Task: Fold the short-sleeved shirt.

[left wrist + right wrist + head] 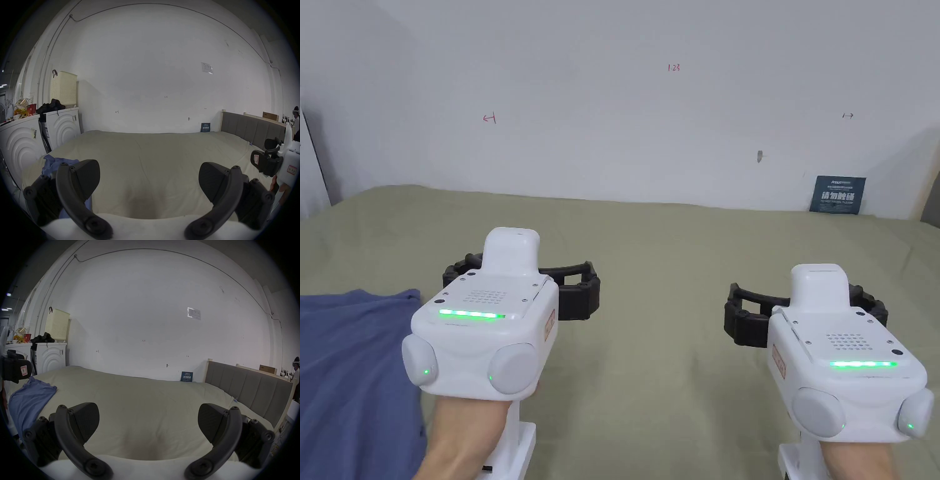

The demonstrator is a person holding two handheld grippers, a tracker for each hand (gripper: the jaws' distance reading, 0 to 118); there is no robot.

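Olive-green bedsheet [675, 262] covers the bed. Nearest, both hands hold grippers above it: left gripper [148, 178] and right gripper [148, 418], jaws spread wide, nothing between them. Blue shirt [350, 375] lies rumpled on the sheet just left of the left gripper. Farther back, a white wall [650, 112].

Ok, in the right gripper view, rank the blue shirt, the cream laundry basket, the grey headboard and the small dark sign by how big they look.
1. grey headboard
2. blue shirt, partly cut off by the right gripper, and nearer the camera, so unsure against the headboard
3. cream laundry basket
4. small dark sign
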